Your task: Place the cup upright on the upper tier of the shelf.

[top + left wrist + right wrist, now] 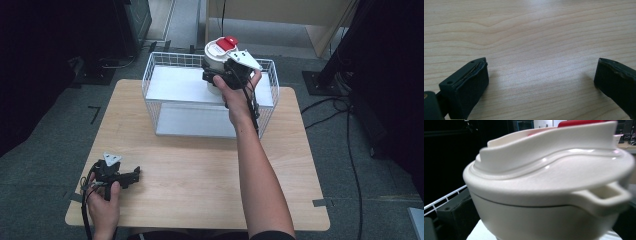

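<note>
A white lidded container [218, 59] with a red tab on its lid is held above the white wire basket [162, 80] at the table's far side. My right gripper [220, 76] is shut on its body, and up close the container [549, 185] has a side handle loop. One black jaw shows at its lower left. My left gripper [134, 176] rests low over the near left of the wooden table [200, 165], held by a hand. Its jaws stand wide apart, and its fingertips [471, 82] have only bare wood between them; the left gripper [541, 72] holds nothing.
The wire basket has a white shelf inside and a white floor panel. Cables trail over the grey floor at the right. Dark equipment stands behind and to both sides of the table.
</note>
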`<state>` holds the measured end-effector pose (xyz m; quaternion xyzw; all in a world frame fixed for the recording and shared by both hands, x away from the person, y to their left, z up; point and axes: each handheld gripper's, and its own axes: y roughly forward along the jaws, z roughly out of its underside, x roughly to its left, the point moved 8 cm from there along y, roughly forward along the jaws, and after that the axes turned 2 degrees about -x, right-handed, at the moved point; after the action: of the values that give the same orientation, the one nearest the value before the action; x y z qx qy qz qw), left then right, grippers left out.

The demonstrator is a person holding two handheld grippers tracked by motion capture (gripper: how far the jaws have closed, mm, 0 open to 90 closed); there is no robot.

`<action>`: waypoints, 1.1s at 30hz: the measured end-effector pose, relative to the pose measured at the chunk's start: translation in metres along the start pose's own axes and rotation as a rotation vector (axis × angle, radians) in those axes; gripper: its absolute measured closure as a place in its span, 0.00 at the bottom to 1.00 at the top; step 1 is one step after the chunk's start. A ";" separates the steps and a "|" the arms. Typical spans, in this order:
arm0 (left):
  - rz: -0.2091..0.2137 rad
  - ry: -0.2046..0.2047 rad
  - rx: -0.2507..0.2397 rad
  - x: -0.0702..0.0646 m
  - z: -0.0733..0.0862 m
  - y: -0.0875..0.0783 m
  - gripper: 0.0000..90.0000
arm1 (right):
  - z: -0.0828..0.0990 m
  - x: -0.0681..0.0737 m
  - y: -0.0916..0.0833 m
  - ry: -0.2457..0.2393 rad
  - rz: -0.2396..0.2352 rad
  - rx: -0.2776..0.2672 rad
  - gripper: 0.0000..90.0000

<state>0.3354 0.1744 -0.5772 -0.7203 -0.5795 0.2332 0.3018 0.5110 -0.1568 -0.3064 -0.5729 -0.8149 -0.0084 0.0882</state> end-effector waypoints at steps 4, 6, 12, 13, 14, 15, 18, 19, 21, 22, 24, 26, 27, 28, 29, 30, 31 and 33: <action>0.000 0.000 0.000 0.000 0.000 0.000 0.00 | 0.003 0.001 -0.005 -0.036 -0.005 0.027 0.00; 0.001 0.000 0.002 0.000 0.000 0.000 0.00 | 0.006 0.001 -0.009 -0.050 -0.013 0.036 0.00; 0.001 0.001 0.001 0.000 0.000 0.000 0.00 | 0.009 0.000 -0.024 -0.055 -0.030 0.044 0.00; 0.001 0.001 0.001 0.000 0.000 0.000 0.00 | 0.010 0.000 -0.028 -0.057 -0.035 0.047 0.00; 0.002 -0.003 0.000 -0.001 0.000 0.000 0.00 | 0.011 0.000 -0.030 -0.059 -0.037 0.045 0.00; 0.002 -0.003 0.000 -0.001 0.000 0.000 0.00 | 0.012 0.000 -0.033 -0.058 -0.040 0.047 0.00; 0.001 -0.003 -0.001 -0.001 0.000 0.000 0.00 | 0.013 -0.002 -0.045 -0.057 -0.049 0.037 0.00; 0.001 -0.003 -0.001 -0.001 0.000 0.000 0.00 | 0.014 -0.003 -0.049 -0.057 -0.049 0.034 0.00; 0.001 0.001 0.002 0.000 0.000 0.000 0.00 | 0.017 -0.006 -0.057 -0.061 -0.050 0.035 0.00; 0.002 -0.001 0.001 0.000 0.000 0.000 0.00 | 0.019 -0.007 -0.062 -0.066 -0.050 0.037 0.00; 0.002 -0.001 0.000 0.000 0.000 0.000 0.00 | 0.023 -0.012 -0.070 -0.070 -0.049 0.039 0.00; 0.002 -0.001 0.000 0.000 0.000 0.000 0.00 | 0.027 -0.017 -0.079 -0.070 -0.047 0.040 0.00; 0.002 -0.001 0.000 0.000 0.000 0.000 0.00 | 0.030 -0.019 -0.083 -0.069 -0.049 0.041 0.00; 0.002 -0.001 0.002 0.000 0.000 0.000 0.00 | 0.033 -0.022 -0.088 -0.067 -0.046 0.042 0.00; 0.002 -0.001 0.002 0.000 0.000 0.000 0.00 | 0.035 -0.026 -0.091 -0.076 -0.044 0.042 0.00; 0.001 0.001 0.002 0.000 0.000 0.000 0.00 | 0.038 -0.029 -0.096 -0.075 -0.040 0.045 0.00; 0.001 0.000 0.002 0.000 0.000 0.000 0.00 | 0.041 -0.033 -0.100 -0.072 -0.040 0.048 0.00; 0.001 0.000 0.000 0.000 0.000 0.000 0.00 | 0.047 -0.040 -0.109 -0.067 -0.035 0.048 0.00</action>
<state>0.3357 0.1740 -0.5772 -0.7204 -0.5791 0.2333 0.3020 0.4161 -0.2258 -0.3491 -0.5564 -0.8271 0.0290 0.0744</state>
